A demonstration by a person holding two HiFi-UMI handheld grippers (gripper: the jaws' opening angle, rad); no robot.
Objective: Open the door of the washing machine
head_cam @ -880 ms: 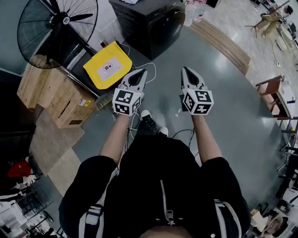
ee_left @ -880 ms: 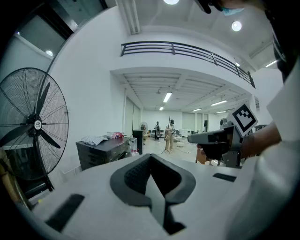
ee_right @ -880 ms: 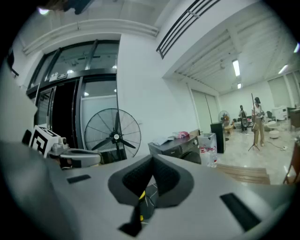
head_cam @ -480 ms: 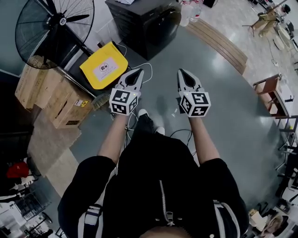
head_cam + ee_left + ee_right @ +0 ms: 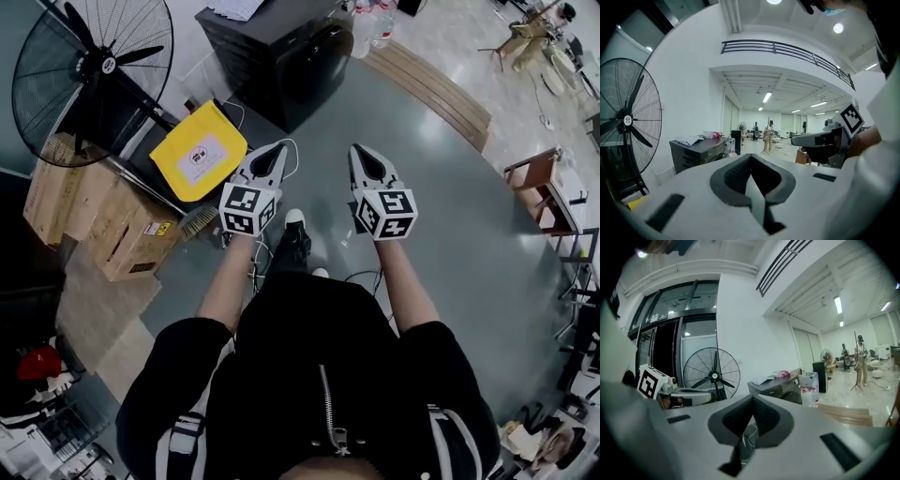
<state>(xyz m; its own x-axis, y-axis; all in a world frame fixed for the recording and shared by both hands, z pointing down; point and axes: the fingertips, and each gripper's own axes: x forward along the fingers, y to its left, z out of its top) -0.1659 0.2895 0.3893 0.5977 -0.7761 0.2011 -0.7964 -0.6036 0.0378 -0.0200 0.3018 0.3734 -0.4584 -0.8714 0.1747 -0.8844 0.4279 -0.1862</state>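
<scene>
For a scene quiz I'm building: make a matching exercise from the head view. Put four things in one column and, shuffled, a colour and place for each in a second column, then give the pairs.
Things:
1. washing machine
2. fan
3. bag
4. crates

Colour and place:
A. yellow, flat on the floor
B. black round cage, top left
C. pale wood, at the left edge
D. dark box, top centre, papers on its top

Pairs: 1-D, 2-B, 3-A, 4-C
</scene>
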